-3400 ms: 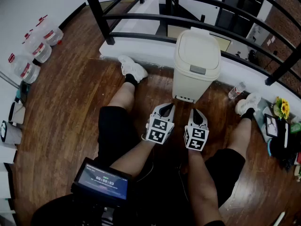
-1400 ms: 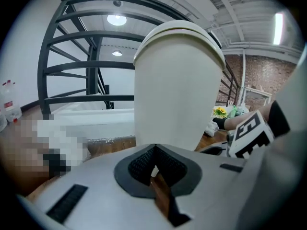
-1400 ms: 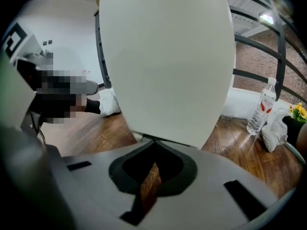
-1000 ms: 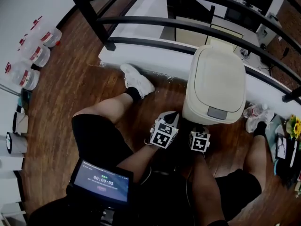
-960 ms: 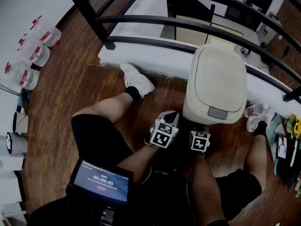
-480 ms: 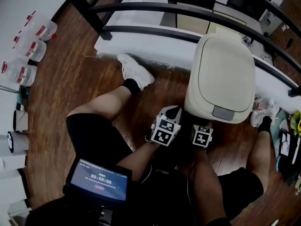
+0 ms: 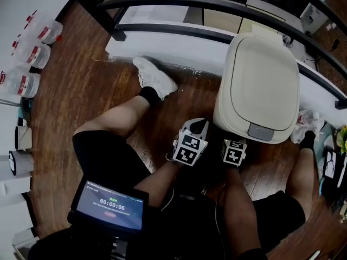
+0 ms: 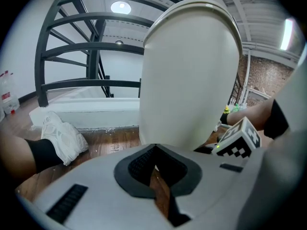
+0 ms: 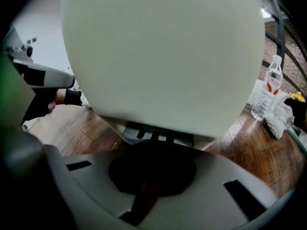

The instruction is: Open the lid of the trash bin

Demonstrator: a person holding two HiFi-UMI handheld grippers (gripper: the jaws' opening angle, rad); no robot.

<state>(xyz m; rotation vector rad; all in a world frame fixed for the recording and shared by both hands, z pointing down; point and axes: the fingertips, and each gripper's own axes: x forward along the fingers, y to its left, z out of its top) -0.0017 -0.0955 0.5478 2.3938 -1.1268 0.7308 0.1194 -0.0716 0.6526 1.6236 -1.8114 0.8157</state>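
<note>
Cream plastic pedal bin [image 7: 264,85], domed lid [image 7: 265,75] fully down.
Left tool [image 7: 199,127] and right tool [image 9: 152,152] both closed, empty, at bin base; right tool just beside grey pedal [image 9: 156,134].

The cream trash bin [image 7: 222,111] stands upright on the floor at two o'clock in the head view. Its domed lid [image 7: 264,80] is shut, with a grey tab [image 7: 261,132] at the lid's six o'clock edge and a grey pedal [image 9: 156,135] at the bin's foot.

Loft-style indoor landing; wooden floor [image 7: 81,91], black metal railing [image 7: 92,10], brick wall [image 8: 263,75]
</note>
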